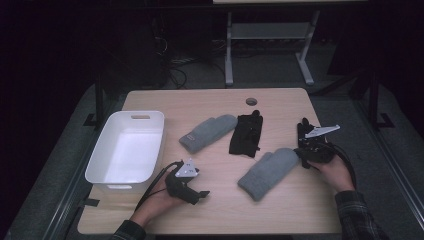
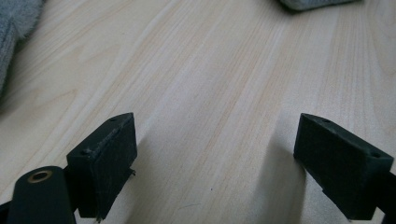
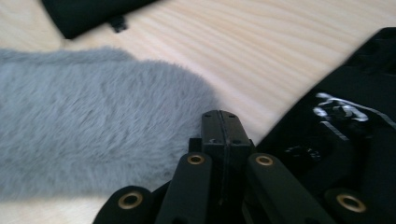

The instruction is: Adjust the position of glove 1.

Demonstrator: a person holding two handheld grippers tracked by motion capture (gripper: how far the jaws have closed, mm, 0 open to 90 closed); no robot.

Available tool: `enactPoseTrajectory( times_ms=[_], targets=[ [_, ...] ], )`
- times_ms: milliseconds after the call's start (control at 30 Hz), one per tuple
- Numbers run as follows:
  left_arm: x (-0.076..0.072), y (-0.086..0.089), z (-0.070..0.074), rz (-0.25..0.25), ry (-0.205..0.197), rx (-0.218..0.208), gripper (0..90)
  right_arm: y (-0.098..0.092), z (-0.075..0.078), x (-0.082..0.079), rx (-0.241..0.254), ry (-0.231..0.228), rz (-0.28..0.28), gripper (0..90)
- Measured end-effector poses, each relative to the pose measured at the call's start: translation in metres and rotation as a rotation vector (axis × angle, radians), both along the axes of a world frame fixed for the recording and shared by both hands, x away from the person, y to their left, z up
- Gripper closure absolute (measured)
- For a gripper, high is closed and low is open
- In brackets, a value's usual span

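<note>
1. On the wooden table (image 1: 210, 100) lie four gloves: two grey mittens and two black gloves.
2. The right gripper (image 1: 301, 154) sits at the table's right side, its tip at the end of the near grey mitten (image 1: 267, 172), which lies angled across the front centre.
3. In the right gripper view, its jaws are pressed flat together with nothing between them, the right gripper (image 3: 221, 122) just at the edge of the near grey mitten (image 3: 84, 126).
4. Just to that gripper's other side lies a black glove with white print (image 3: 345, 135); in the high view this black glove (image 1: 303, 127) is partly under the gripper's grey plate.
5. The left gripper (image 1: 200, 195) rests low at the front left, beside the white bin (image 1: 102, 160).
6. In its own view the left gripper (image 2: 212, 158) has jaws spread wide over bare wood, holding nothing.
7. The far grey mitten (image 1: 207, 132) lies mid-table, just left of the second black glove (image 1: 246, 134).
8. The bin stands at the left edge.
</note>
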State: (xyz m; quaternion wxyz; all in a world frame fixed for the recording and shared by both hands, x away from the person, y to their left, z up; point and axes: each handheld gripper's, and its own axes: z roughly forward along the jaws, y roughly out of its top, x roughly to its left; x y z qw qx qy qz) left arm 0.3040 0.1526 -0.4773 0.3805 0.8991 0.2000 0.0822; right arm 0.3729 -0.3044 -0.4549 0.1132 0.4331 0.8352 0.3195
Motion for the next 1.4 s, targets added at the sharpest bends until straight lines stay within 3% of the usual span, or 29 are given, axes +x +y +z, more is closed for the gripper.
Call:
enactPoseTrajectory(
  times_ms=[233, 600, 733, 800, 833, 900, 1067, 1400],
  targets=[
    [0.0, 0.0, 0.0, 0.0, 0.0, 0.0, 12.3, 0.016, 0.0, -0.012, 0.022, 0.019, 0.07, 90.0],
    [0.0, 0.0, 0.0, 0.0, 0.0, 0.001, 12.3, 0.046, 0.003, -0.024, 0.011, 0.025, 0.181, 90.0],
    [0.0, 0.0, 0.0, 0.0, 0.0, 0.002, 12.3, 0.053, 0.008, -0.03, -0.002, 0.002, 0.211, 90.0],
    [0.0, 0.0, 0.0, -0.001, -0.001, 0.0, 12.3, 0.065, 0.019, -0.042, 0.048, -0.023, 0.266, 90.0],
    [0.0, 0.0, 0.0, -0.001, -0.001, 0.001, 12.3, 0.065, 0.019, -0.042, 0.048, -0.023, 0.266, 90.0],
    [0.0, 0.0, 0.0, 0.001, -0.003, -0.004, 12.3, 0.078, 0.02, -0.051, 0.042, -0.029, 0.321, 90.0],
    [0.0, 0.0, 0.0, 0.001, -0.002, -0.002, 12.3, 0.111, 0.012, -0.068, 0.058, 0.022, 0.445, 90.0],
    [0.0, 0.0, 0.0, 0.003, -0.002, -0.002, 12.3, 0.142, 0.007, -0.074, 0.06, 0.044, 0.551, 90.0]
  ],
)
